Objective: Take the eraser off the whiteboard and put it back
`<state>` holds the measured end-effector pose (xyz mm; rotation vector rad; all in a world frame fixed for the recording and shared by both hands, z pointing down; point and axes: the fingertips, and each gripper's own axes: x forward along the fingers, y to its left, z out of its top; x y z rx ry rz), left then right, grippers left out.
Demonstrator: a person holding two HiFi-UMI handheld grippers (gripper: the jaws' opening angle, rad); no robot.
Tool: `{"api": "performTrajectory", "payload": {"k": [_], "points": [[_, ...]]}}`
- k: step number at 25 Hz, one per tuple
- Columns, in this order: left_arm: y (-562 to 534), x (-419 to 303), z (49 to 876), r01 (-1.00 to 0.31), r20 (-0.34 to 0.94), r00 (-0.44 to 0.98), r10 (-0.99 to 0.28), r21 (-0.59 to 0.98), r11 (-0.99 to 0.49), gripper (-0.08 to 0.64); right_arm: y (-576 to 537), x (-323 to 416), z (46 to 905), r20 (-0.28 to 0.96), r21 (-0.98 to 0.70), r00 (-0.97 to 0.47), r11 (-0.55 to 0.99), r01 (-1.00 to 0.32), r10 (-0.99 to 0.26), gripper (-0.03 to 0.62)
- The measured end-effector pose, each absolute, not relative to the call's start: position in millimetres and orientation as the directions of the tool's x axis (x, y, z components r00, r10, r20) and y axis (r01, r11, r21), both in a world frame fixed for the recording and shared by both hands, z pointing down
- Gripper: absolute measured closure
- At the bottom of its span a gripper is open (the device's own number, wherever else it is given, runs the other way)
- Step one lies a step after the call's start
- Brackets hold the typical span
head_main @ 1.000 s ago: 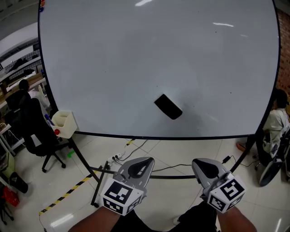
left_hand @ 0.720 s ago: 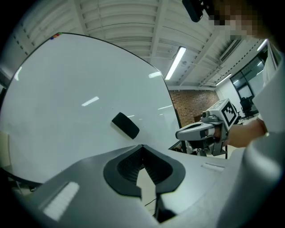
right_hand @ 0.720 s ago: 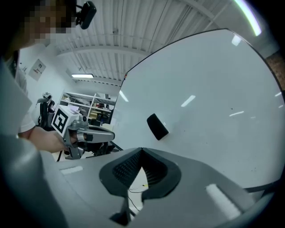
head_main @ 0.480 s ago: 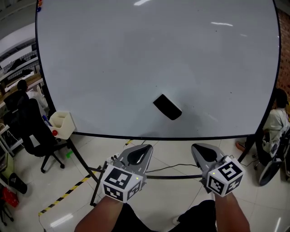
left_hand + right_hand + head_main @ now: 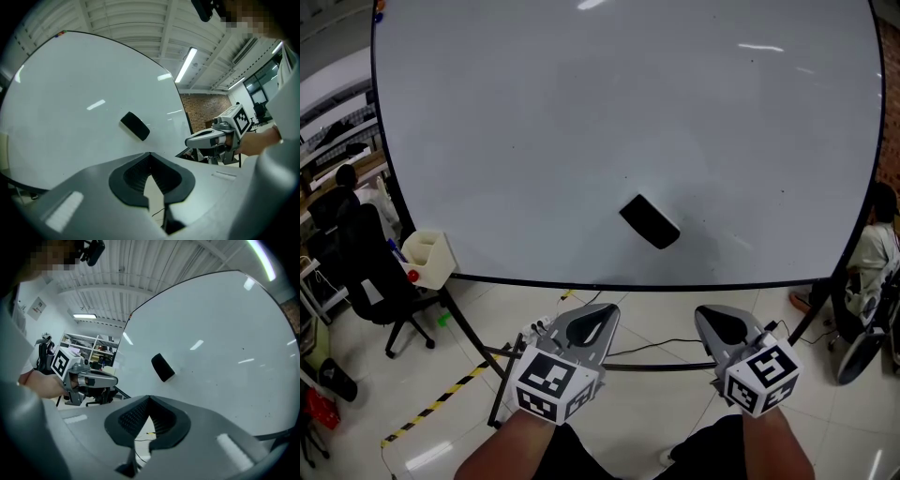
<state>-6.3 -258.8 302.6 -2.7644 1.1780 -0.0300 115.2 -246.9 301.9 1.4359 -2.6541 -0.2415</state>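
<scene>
Far left: black office chair (image 5: 375,272) on the tiled floor (image 5: 853,422), w/ a yellow-black tape strip (image 5: 441,403) across the tiles nearer the person. Just right of the chair, a cream holder (image 5: 429,258) hangs at the lower-left corner of the whiteboard (image 5: 581,112). Red and blue bits stick out of it, too small to name. The whiteboard fills most of the head view, upright on a black stand (image 5: 473,333), blank apart from light glare.

Eraser (image 5: 650,221), black, sits flat on the board, tilted diag., in the lower part a bit right of centre, well apart from both grippers. Below the board's bottom edge a cable (image 5: 647,349) trails over the floor.

L gripper (image 5: 592,319) is near, left of centre, pointing level toward the board. Its fingers (image 5: 129,180) are clenched tip to tip, nothing between them. R gripper (image 5: 719,323) is beside it, right of centre, also aimed at the board. Its fingers (image 5: 126,420) are clenched the same way, empty. The two sit side by side w/ a gap between them, approx. level w/ each other. The eraser lies farther off, between them left-to-right.

Far right, past the board's edge, a seated person (image 5: 872,253) in a light top, partly cut off.
</scene>
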Motion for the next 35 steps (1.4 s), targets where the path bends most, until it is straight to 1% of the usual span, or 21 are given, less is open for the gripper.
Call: {"api": "performTrajectory", "payload": {"k": [5, 10, 11, 12, 16, 19, 22, 25, 29, 35], "points": [[-258.0, -5.7, 302.1, -0.713, -0.036, 0.698, -0.715, -0.131, -0.689, 0.543, -248.9, 118.4, 303.1, 0.03, 0.214, -0.53, 0.523, -0.825, -0.848, 0.591], [-257.5, -5.0, 301.4, -0.713, -0.038, 0.698, -0.715, -0.132, -0.689, 0.543, -255.3, 121.8, 291.9, -0.007, 0.291, -0.48, 0.457, -0.84, -0.877, 0.589], [-257.6, -4.8, 301.8, -0.713, -0.037, 0.698, -0.715, -0.132, -0.689, 0.543, -258.1, 121.9, 292.1, -0.003, 0.314, -0.471, 0.446, -0.838, -0.882, 0.565], [-257.7, -4.6, 302.5, -0.713, -0.036, 0.697, -0.716, -0.131, -0.688, 0.543, -261.0, 120.9, 292.5, 0.005, 0.342, -0.463, 0.436, -0.832, -0.886, 0.542], [-258.2, -4.4, 305.2, -0.714, -0.03, 0.696, -0.717, -0.126, -0.688, 0.543, -269.8, 108.5, 288.5, 0.034, 0.537, -0.432, 0.381, -0.753, -0.901, 0.541], [-258.0, -3.7, 306.3, -0.712, -0.029, 0.698, -0.715, -0.125, -0.69, 0.543, -277.2, 100.3, 278.6, 0.014, 0.679, -0.39, 0.295, -0.672, -0.921, 0.524], [-257.4, -2.8, 306.2, -0.71, -0.029, 0.701, -0.713, -0.127, -0.693, 0.543, -286.3, 95.8, 267.6, -0.002, 0.759, -0.343, 0.222, -0.613, -0.939, 0.5], [-257.4, -3.3, 305.2, -0.711, -0.033, 0.7, -0.713, -0.125, -0.692, 0.543, -300.7, 93.1, 264.2, -0.008, 0.782, -0.327, 0.198, -0.591, -0.945, 0.467], [-257.4, -4.1, 304.1, -0.712, -0.037, 0.699, -0.714, -0.122, -0.691, 0.543, -313.7, 84.2, 259.4, -0.006, 0.797, -0.328, 0.194, -0.572, -0.945, 0.453], [-258.5, -3.4, 305.1, -0.713, -0.036, 0.699, -0.714, -0.113, -0.692, 0.543, -328.4, 69.3, 251.3, -0.015, 0.815, -0.326, 0.178, -0.552, -0.945, 0.412]]}}
